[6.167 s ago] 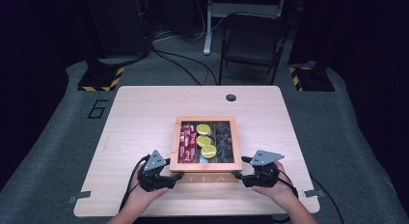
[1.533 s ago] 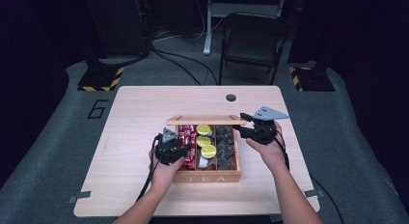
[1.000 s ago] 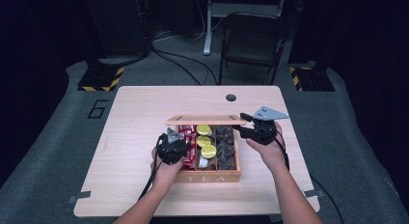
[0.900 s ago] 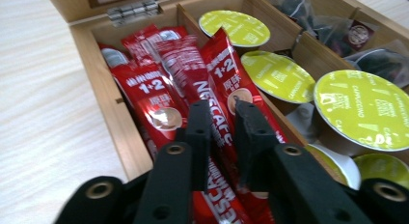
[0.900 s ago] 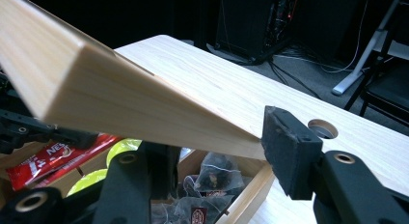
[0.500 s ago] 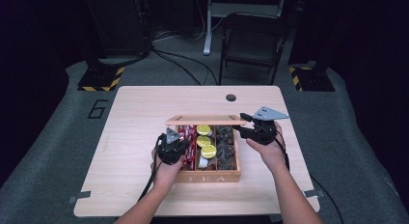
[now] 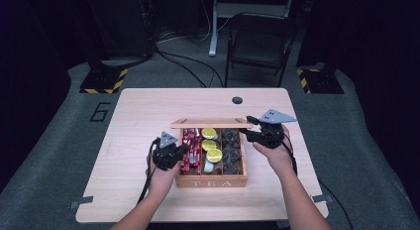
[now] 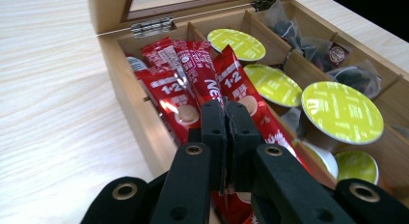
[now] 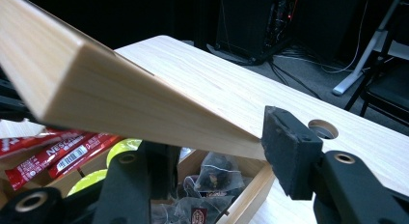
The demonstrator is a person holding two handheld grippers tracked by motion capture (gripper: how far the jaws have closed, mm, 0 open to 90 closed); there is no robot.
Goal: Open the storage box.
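Room: dark floor and black curtains fill the upper frame of the high view, with a folding chair (image 7: 257, 39) at upper centre and yellow-black striped bases at upper left and upper right.
Table: pale wooden table (image 7: 138, 116) fills the middle of the high view, with a round cable hole (image 7: 237, 100) near its far edge.
Left gripper: left gripper (image 7: 181, 151) sits left of centre in the high view, at the left wall of the box. In the left gripper view its jaws have just been closing and now stand pressed together on a red sachet (image 8: 251, 113); the sachet's top rises just past the pads and its foot shows below them.
Red sachets: a bundle of further red sticks (image 8: 169, 96) stands in the left compartment, leaning toward the hinge side.
Tea box: wooden box (image 7: 210, 181) marked TEA on its front wall lies at the centre of the table, divided into three lengthwise compartments.
Middle compartment: lime-lidded capsules (image 8: 341, 111) lie in a row, seen at right in the left gripper view.
Right compartment: dark tea bags in clear wrappers (image 7: 231, 148) fill it.
Lid: lid (image 7: 210, 123) stands raised over the far edge of the box, hinged at the back.
Right gripper: right gripper (image 7: 250, 136) lies right of centre in the high view; in the right gripper view its jaws clamp the lid's end edge, one pad (image 9: 289, 147) flat on the wood.
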